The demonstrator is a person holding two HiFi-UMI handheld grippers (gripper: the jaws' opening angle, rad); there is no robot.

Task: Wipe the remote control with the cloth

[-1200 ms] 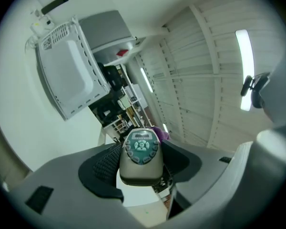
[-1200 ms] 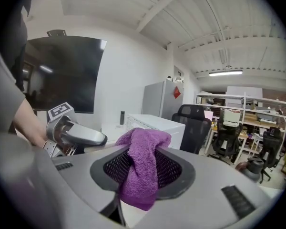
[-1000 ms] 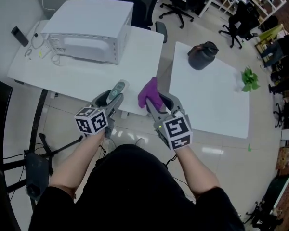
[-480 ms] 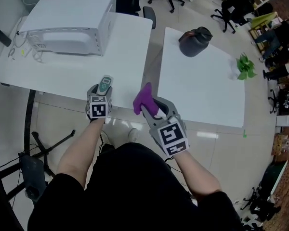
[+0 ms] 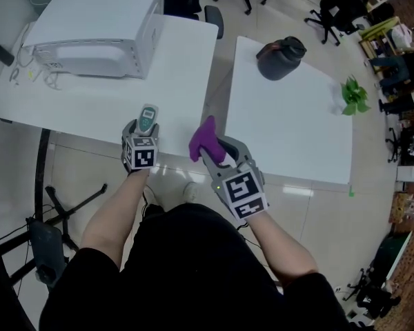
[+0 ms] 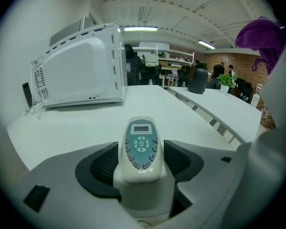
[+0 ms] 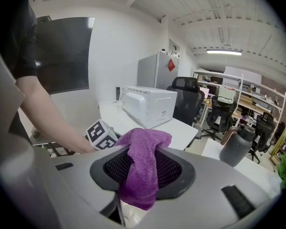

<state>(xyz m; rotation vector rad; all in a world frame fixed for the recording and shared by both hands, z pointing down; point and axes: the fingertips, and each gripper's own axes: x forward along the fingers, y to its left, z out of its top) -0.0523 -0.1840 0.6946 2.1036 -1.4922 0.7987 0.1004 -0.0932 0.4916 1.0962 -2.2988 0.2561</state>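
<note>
A white remote control [image 5: 147,118] with a teal button face lies near the front edge of the left white table [image 5: 90,109]. My left gripper [image 5: 145,126] sits around its near end. In the left gripper view the remote [image 6: 140,147] stands between the two dark pads [image 6: 102,168]. The left gripper [image 6: 140,163] has just been opening and its pads no longer press the remote. My right gripper [image 5: 217,147] hovers over the gap between the tables, shut on a purple cloth [image 5: 205,138]. The cloth [image 7: 145,147] hangs bunched from the right gripper [image 7: 142,175].
A white microwave-like box [image 5: 96,26] stands at the back of the left table, with a phone [image 5: 1,52] and cables beside it. On the right table [image 5: 297,136] are a dark jug [image 5: 281,58] and a green plant [image 5: 352,95]. Office chairs stand behind.
The left gripper came down with the remote to the table's front edge and rolled its marker cube upward. The right gripper sank a little with the cloth.
</note>
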